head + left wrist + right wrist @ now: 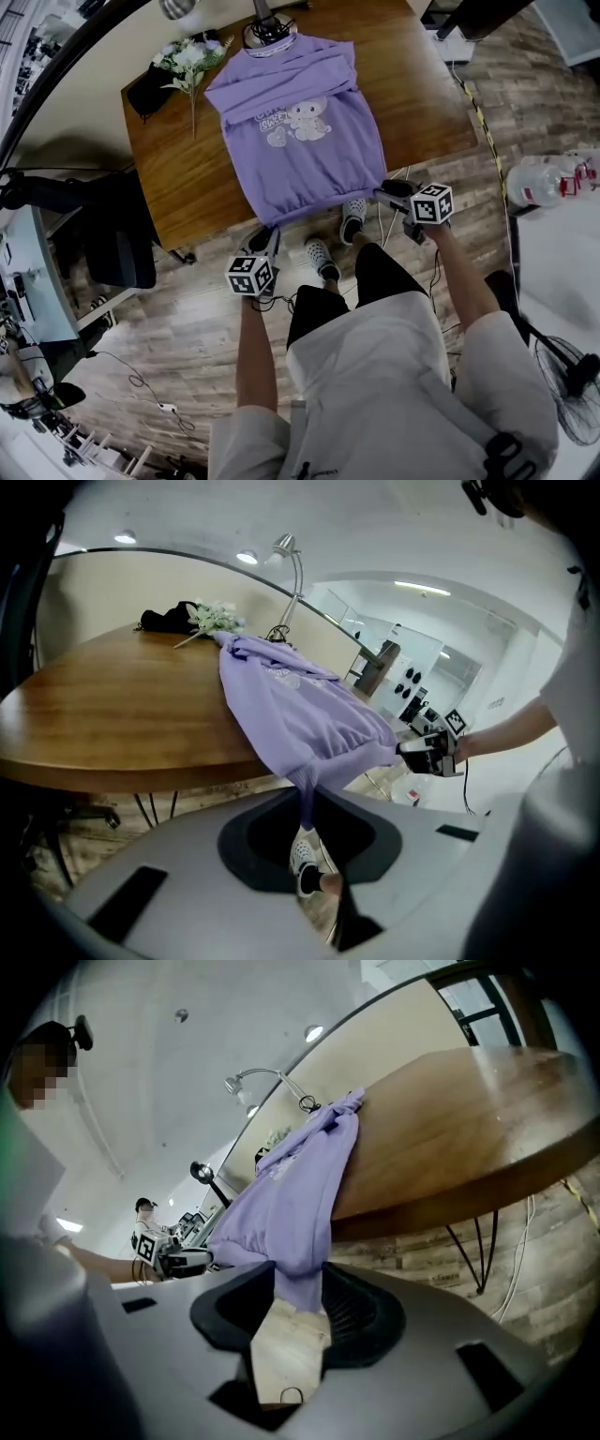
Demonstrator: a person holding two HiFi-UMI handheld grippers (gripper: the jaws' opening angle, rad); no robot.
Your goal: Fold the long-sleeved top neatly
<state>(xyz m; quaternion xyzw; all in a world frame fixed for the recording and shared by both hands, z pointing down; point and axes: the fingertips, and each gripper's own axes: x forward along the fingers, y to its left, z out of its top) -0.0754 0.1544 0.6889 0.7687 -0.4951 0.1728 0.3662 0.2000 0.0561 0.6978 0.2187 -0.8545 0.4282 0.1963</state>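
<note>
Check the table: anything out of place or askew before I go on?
Only the top: its hem hangs off the near edge of the table, so it isn't lying fully flat. Nothing looks spilled or damaged.

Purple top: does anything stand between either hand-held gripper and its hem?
Nothing visible does. The purple top has its hem between the jaws of the left hand-held gripper and of the right hand-held gripper. The flowers lie far off, beside its shoulder.
</note>
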